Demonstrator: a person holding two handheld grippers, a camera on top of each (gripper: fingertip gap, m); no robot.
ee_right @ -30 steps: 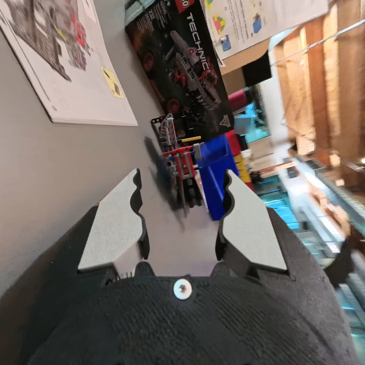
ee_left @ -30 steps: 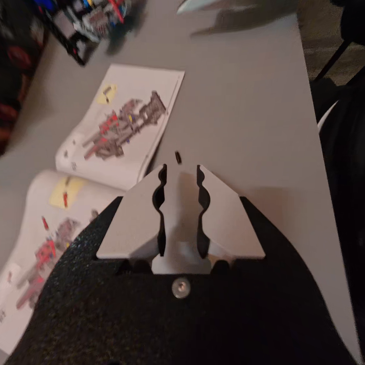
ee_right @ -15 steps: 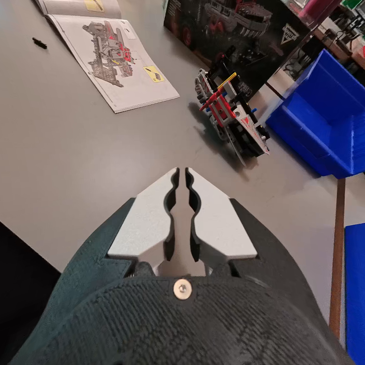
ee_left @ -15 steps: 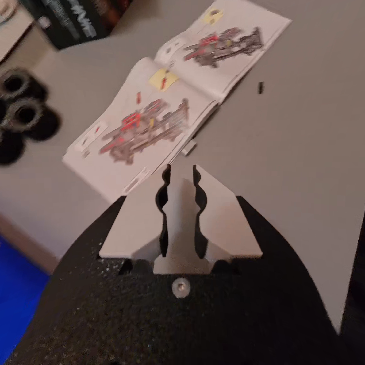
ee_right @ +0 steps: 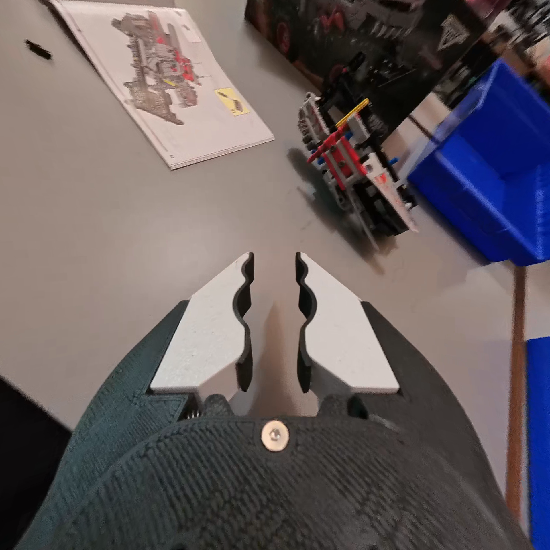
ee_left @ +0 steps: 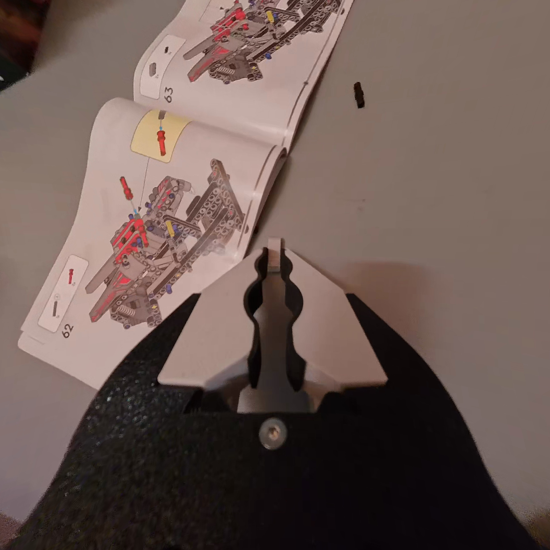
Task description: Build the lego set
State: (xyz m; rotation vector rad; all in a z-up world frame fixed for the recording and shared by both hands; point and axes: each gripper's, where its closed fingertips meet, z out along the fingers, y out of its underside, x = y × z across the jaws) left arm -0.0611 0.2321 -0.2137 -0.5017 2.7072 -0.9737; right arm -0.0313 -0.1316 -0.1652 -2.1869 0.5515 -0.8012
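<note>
My left gripper (ee_left: pixel 274 253) is shut on a small light grey lego piece (ee_left: pixel 274 247) that sticks out a little past the fingertips, low over the grey table (ee_left: pixel 416 178) at the corner of the open instruction booklet (ee_left: pixel 184 184). A small black pin (ee_left: pixel 359 94) lies on the table to the right of the booklet; it also shows in the right wrist view (ee_right: pixel 38 49). My right gripper (ee_right: pixel 274 259) is open and empty above bare table. The half-built lego vehicle (ee_right: pixel 354 166), black, red and white, stands ahead of it to the right.
The booklet (ee_right: pixel 166 89) lies ahead left of the right gripper. A blue bin (ee_right: pixel 491 166) stands right of the vehicle, and the set's dark box (ee_right: pixel 372 38) stands behind it. The table's edge runs along the lower left of the right wrist view. Across from one pair of fingers to the other is roughly 40 cm. About 12 cm separates my left fingertips from the small black pin (ee_left: pixel 359 94). The right camera catches it too, in the right wrist view (ee_right: pixel 36 49).
My left gripper moved down to the grey piece at the booklet's edge and closed on it. My right gripper, nearly shut half a second ago, has opened partway and moved a little closer to the vehicle.
</note>
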